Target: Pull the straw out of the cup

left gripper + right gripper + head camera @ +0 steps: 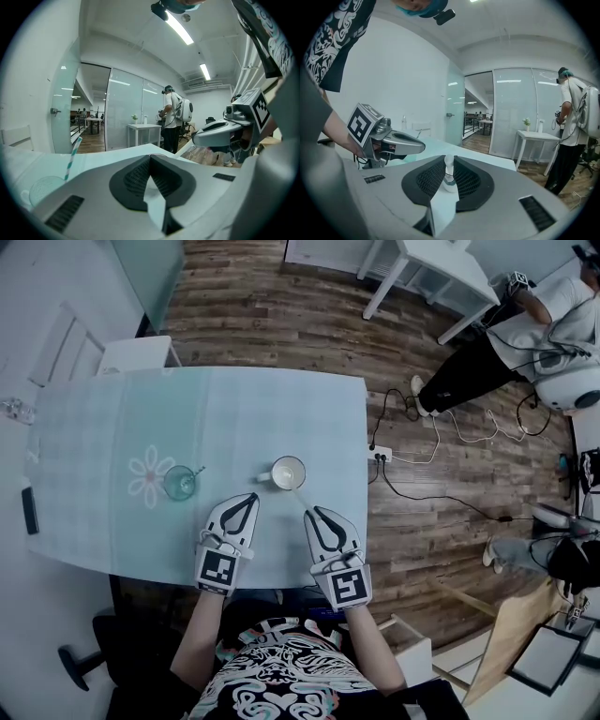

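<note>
As it leans from the cup (275,472), right tongs (307,512) pinch the straw (299,493).

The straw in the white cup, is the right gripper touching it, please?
Touching. The right gripper view shows the straw pinched between the tongs of the right gripper, with no gap on either side.

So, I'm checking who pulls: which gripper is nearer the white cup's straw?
Right. The right gripper is shut on the straw near the white cup; the left gripper sits shut, empty, left of the cup, off the straw.
</note>
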Action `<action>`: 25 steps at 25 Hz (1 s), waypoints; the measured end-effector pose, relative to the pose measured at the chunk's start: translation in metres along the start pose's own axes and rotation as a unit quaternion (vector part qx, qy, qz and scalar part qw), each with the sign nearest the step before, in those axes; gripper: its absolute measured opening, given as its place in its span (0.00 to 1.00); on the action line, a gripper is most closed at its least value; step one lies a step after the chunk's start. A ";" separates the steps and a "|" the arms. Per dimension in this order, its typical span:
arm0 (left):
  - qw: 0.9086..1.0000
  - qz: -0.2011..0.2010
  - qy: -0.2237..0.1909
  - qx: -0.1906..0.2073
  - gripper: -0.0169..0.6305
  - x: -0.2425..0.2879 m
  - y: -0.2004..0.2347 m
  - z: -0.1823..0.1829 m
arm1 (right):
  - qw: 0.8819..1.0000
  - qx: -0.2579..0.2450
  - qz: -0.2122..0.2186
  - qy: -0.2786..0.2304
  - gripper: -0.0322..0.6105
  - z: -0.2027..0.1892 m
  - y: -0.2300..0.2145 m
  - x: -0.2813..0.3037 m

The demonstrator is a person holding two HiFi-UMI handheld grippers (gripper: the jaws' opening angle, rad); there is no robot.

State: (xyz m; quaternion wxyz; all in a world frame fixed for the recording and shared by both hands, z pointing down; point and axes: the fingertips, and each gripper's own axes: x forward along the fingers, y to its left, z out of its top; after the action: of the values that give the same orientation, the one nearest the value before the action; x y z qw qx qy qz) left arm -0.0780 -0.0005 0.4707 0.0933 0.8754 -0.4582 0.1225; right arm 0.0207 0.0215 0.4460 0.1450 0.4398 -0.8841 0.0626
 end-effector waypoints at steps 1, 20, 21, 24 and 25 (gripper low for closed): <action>1.000 0.001 -0.001 0.001 0.05 -0.002 0.000 0.000 | 1.000 0.000 -0.001 -0.001 0.15 0.000 0.001 -0.001; 0.999 -0.006 -0.029 0.011 0.05 -0.022 -0.008 0.017 | 0.999 -0.003 -0.019 -0.034 0.15 0.017 0.013 -0.023; 0.999 -0.006 -0.032 0.011 0.05 -0.023 -0.008 0.019 | 0.999 -0.002 -0.020 -0.037 0.15 0.018 0.013 -0.025; 0.999 -0.004 -0.034 0.011 0.05 -0.025 -0.008 0.021 | 0.999 0.004 -0.023 -0.045 0.15 0.021 0.013 -0.029; 0.999 -0.003 -0.033 0.010 0.05 -0.025 -0.007 0.021 | 0.998 0.009 -0.024 -0.049 0.15 0.022 0.013 -0.030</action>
State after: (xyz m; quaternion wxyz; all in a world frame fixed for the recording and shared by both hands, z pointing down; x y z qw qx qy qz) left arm -0.0834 0.0173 0.4423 0.0693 0.8812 -0.4573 0.0975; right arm 0.0232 0.0467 0.4156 0.0993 0.4645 -0.8788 0.0451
